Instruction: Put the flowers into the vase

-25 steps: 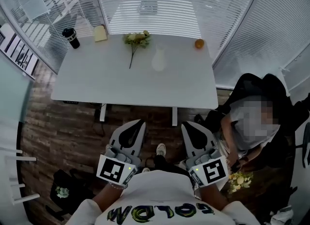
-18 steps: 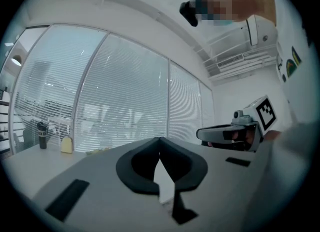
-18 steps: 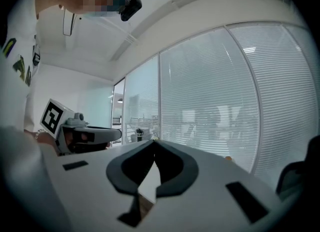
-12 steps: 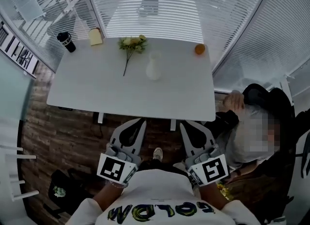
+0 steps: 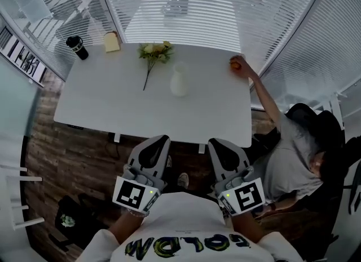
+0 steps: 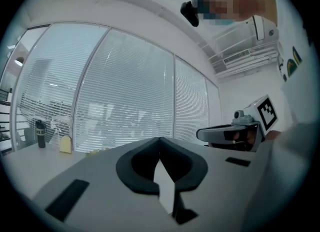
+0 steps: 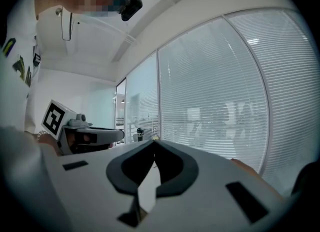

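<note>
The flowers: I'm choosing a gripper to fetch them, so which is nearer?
Left. The left gripper is short of the table, roughly in line with the flowers; the right gripper is beside it, further right.

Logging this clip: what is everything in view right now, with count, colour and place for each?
table: one, white, centre of the head view
flowers: one bunch, pale yellow and green, lying on the table's far side, left of the vase and apart from it
vase: one, white, upright near the table's middle
tumbler: one, black, table's far-left corner
yellow block: one, far edge, right of the tumbler
orange fruit: one, far-right corner, at the seated person's hand
seated person: one, grey top, right of the table
bag: one, black, on the floor, lower left
left gripper: one, grey, shut, empty, short of the table
right gripper: one, grey, shut, empty, short of the table
</note>
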The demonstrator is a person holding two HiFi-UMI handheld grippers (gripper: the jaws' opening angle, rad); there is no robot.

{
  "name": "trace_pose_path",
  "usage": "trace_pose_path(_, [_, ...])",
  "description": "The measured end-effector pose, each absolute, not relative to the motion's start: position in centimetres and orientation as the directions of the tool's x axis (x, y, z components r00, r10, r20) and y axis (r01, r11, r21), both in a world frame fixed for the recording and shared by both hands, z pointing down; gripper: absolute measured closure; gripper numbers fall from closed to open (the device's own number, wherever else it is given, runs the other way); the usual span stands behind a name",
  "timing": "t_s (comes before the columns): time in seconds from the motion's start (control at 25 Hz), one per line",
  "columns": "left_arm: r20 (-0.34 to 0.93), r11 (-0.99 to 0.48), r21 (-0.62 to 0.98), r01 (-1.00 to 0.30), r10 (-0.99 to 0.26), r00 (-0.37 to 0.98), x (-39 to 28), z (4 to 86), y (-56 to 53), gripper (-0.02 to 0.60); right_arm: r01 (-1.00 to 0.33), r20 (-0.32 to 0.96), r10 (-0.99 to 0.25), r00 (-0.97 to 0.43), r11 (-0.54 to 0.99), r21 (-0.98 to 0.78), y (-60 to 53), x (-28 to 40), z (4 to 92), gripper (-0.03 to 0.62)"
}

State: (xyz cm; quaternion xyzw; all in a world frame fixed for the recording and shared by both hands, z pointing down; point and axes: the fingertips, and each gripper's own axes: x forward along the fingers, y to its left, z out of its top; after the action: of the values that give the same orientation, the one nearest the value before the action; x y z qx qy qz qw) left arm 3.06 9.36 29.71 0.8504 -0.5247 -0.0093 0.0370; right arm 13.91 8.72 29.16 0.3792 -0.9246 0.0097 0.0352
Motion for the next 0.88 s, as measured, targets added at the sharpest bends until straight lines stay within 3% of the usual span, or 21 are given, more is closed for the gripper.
trace_pose_path(0.44, [0.012,-0.444,0.081,-0.893,-0.895,0.446,1.0,30.1,4.6,0.569,-0.695,0.086,-0.694,-0.715,0.718,0.018,4.1,11.6,29.6,0.582])
trace_pose_path(0.88, [0.020,-0.451,0.092,-0.888,-0.891,0.454,-5.6,30.4,-4.2,0.569,-0.700,0.103,-0.698,-0.709,0.714,0.022,-4.6,5.0,29.7,0.582])
